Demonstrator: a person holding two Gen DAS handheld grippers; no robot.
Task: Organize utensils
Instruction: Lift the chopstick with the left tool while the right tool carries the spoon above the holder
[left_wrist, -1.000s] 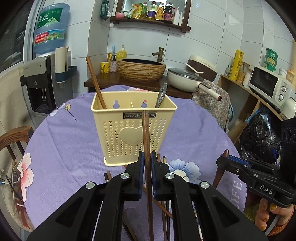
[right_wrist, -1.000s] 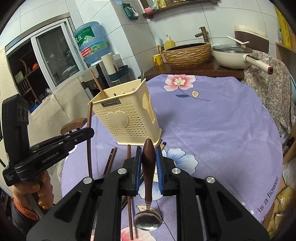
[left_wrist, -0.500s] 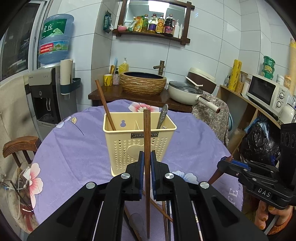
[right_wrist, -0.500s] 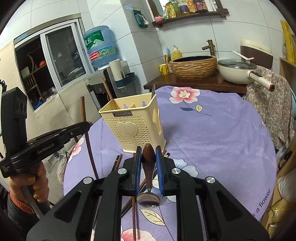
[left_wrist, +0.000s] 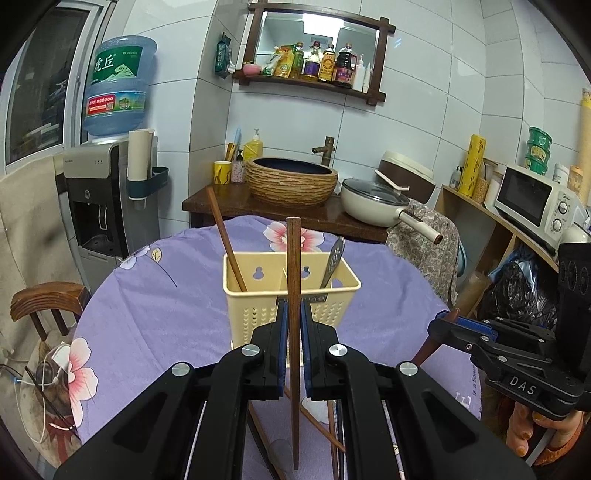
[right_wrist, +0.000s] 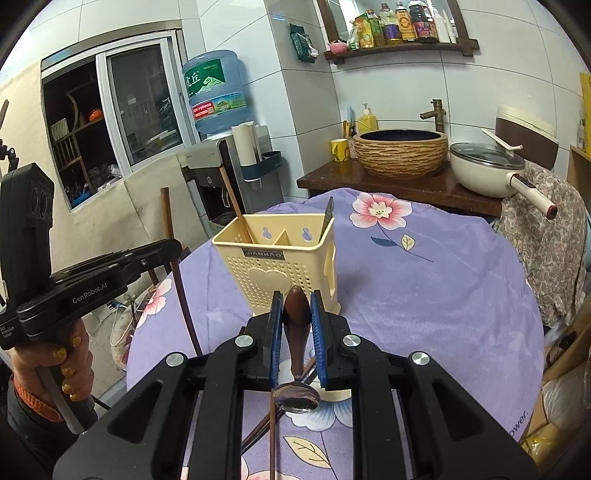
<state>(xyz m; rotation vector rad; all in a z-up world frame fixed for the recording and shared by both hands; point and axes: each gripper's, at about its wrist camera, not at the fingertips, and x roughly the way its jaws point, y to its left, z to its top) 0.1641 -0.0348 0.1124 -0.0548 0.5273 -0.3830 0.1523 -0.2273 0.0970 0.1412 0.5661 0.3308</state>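
Wooden chopstick (left_wrist: 293, 332) clamped upright in L gripper (left_wrist: 292, 325), spoon (right_wrist: 296, 354) pinched in R gripper (right_wrist: 296, 325); both raised, prob. for dropping into caddy (right_wrist: 275, 266).

Right tongs (right_wrist: 297, 314) clamp a spoon (right_wrist: 296, 339) before the caddy (right_wrist: 277, 266).

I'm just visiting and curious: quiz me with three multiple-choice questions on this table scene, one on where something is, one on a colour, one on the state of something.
1. Where is the lone chopstick already in the holder?
A left compartment
B right compartment
C lying on top

2. What colour is the tablecloth?
A green
B purple
C white

3. What is the right gripper doing?
A hanging open
B clamping a spoon
C clamping a knife

Answers: 1 A, it leans out of the left section. 2 B, purple with flowers. 3 B, the wooden handle sits between the pads, the bowl hangs below.
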